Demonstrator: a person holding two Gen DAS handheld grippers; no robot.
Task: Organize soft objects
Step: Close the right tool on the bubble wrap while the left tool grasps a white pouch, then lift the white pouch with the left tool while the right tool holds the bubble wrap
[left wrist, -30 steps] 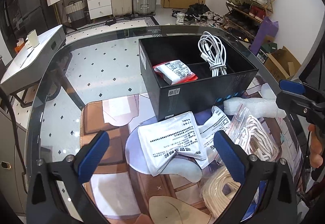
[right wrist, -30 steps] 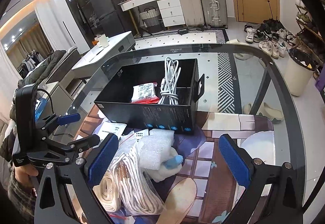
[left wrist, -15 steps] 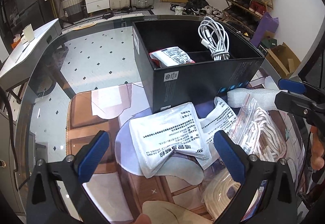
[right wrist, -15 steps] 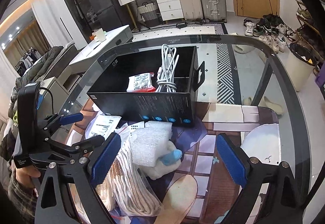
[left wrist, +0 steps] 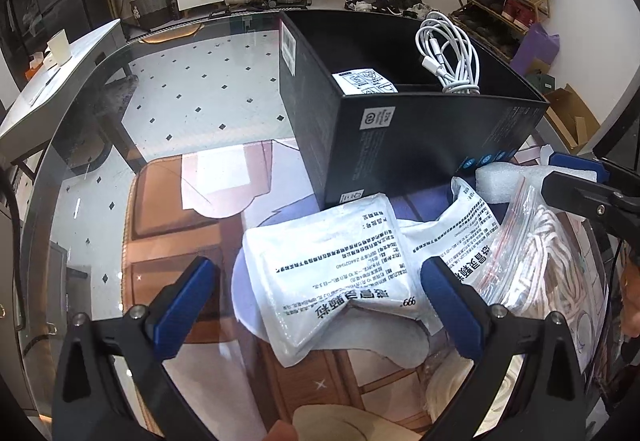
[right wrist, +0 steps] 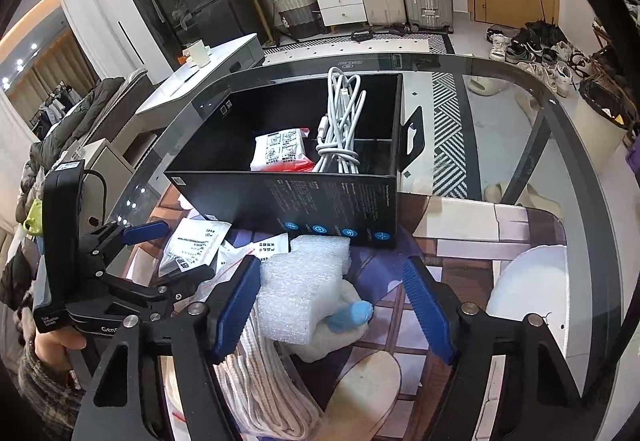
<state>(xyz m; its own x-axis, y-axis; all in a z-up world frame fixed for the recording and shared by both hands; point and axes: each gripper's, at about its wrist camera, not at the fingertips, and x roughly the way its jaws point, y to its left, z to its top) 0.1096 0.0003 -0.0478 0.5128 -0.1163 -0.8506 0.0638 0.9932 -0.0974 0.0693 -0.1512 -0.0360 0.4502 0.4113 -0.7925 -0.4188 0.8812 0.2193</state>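
A black open box (left wrist: 400, 145) (right wrist: 320, 209) on the glass table holds a white cable coil (left wrist: 448, 57) (right wrist: 340, 121) and a red-and-white packet (right wrist: 280, 149). In front of it lies a pile of soft items. My left gripper (left wrist: 320, 305) is open just above a white printed sachet (left wrist: 328, 273), which lies between its fingers. My right gripper (right wrist: 332, 309) has its jaws closing around a white bubble-wrap piece (right wrist: 300, 289); the right pad is still well clear of it. A bagged white rope (left wrist: 540, 253) (right wrist: 260, 373) lies beside both.
A second printed sachet (left wrist: 468, 225) leans on the rope bag. A white soft item with a blue tip (right wrist: 352, 315) lies under the bubble wrap. A printed mat (left wrist: 172, 225) covers the glass. Suitcases, drawers and a shoe rack stand on the floor beyond the table.
Both grippers have sunk a little toward the pile. The right gripper's jaws have narrowed markedly around the bubble wrap. The left gripper's jaws keep the same width.
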